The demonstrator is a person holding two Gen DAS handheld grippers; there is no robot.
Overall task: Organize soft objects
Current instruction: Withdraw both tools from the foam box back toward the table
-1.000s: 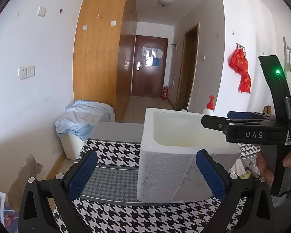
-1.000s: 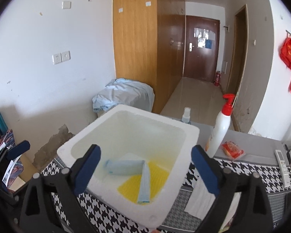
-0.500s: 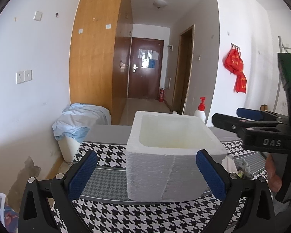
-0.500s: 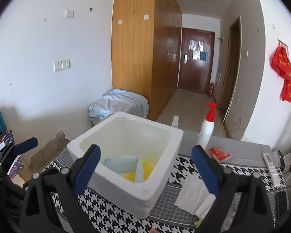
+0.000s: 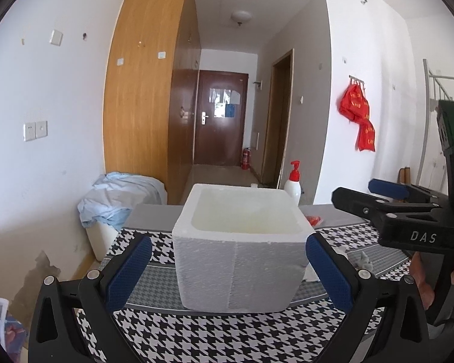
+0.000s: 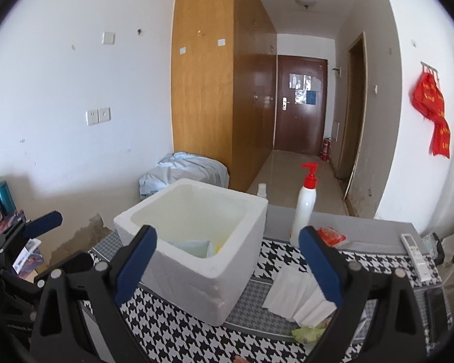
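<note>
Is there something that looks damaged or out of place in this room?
Yes. The lower wall left of the foam box has a brown patch where paint has peeled. A crumpled blue cloth is heaped on a white bin behind it. Nothing looks spilled.

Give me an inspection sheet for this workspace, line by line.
Surface: table under a black-and-white houndstooth cloth.
Job's things: white foam box holding pale blue and yellow cloths; folded white cloth beside it; crumpled green item at the near edge.
Clutter: pump bottle, red packet, remote control.
Grippers: left gripper and right gripper both open and empty.
Cables: nothing seen.
Surroundings: wooden wardrobe, hallway door, blue sheet heaped over a bin, red hanging on the wall.
</note>
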